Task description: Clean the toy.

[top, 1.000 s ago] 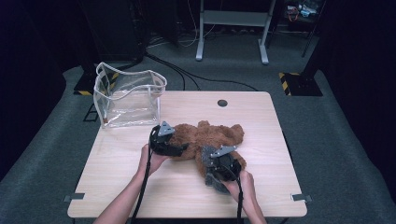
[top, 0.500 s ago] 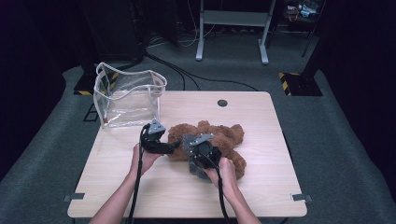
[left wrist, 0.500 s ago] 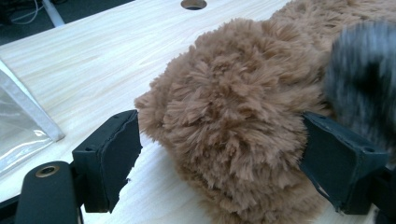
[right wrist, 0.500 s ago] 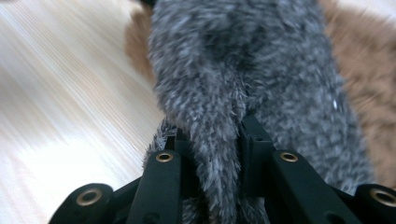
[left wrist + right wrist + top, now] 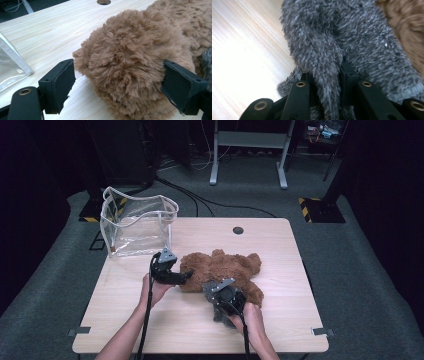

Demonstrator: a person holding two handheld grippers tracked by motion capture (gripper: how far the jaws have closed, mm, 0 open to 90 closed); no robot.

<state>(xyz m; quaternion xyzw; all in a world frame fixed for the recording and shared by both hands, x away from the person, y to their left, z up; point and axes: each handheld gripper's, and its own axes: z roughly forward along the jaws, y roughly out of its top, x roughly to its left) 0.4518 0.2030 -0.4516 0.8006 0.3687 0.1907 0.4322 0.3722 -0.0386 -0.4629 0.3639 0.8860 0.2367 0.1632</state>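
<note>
Table (image 5: pixel 280 245): your light wooden table carries everything; a small round hole (image 5: pixel 238 230) sits near its far edge, at about 12 o'clock from the bear.
Clear bag (image 5: pixel 136 222): it stands open at the far left corner, at about 10 o'clock from the bear, well apart from both of your claws.
Brown bear (image 5: pixel 220 267): the brown plush toy lies in the middle of the table, stretched from left to right.
Grey plush piece (image 5: pixel 337 42): a grey furry part lies at about 6 o'clock from the bear's body, touching the brown fur.
Left claw (image 5: pixel 117 82): you hold it at 9 o'clock from the bear, pointing to the right. Its jaws are spread wide around a round brown limb of the bear. The right pad touches the fur; the left pad stands just beside it, so the limb is between the jaws but not squeezed.
Right claw (image 5: pixel 324 77): you hold it at 6 o'clock from the bear. Its jaws are pressed together on a fold of the grey plush, pinching it.
</note>
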